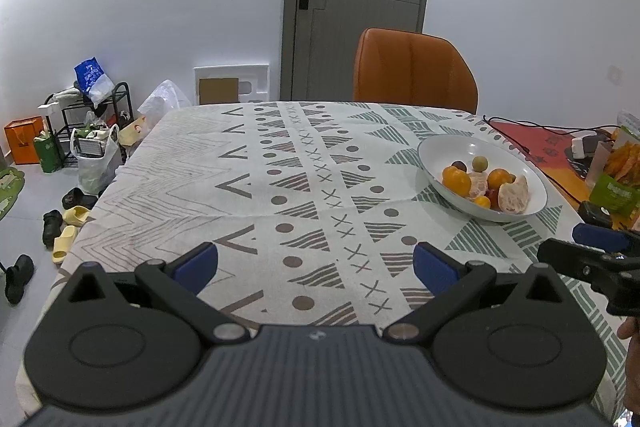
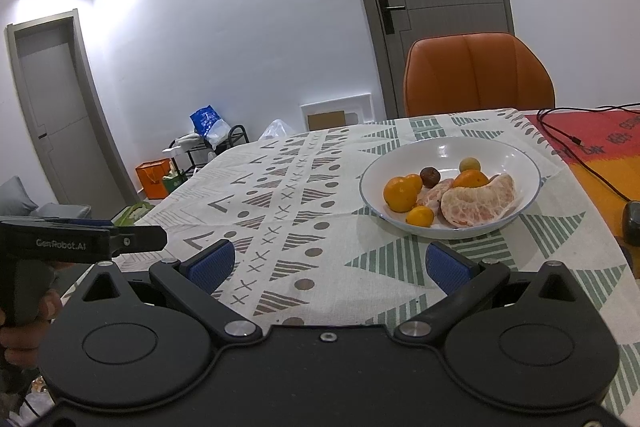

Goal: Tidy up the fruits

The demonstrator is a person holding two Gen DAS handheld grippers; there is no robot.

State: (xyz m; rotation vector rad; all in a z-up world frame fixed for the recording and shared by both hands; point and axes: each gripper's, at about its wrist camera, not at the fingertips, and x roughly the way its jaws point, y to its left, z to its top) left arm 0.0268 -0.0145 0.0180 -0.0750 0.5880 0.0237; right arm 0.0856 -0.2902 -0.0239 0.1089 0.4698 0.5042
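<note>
Patterned tablecloth-covered table across mid-frame. White ceramic bowl right of centre, heaped with fruit, likely already gathered. Peeled pomelo wedge lying flat at bowl's lower right, long axis left to right, curved back upward. Right gripper low centre, blue pads wide apart, empty. Left gripper likewise spread, holding nothing.

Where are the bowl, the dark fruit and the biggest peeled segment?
bowl (image 2: 516, 157): right wrist view, bare inner wall.
dark fruit (image 2: 429, 177): right wrist view, its middle.
peeled segment (image 2: 478, 203): right wrist view, pale flesh.
</note>
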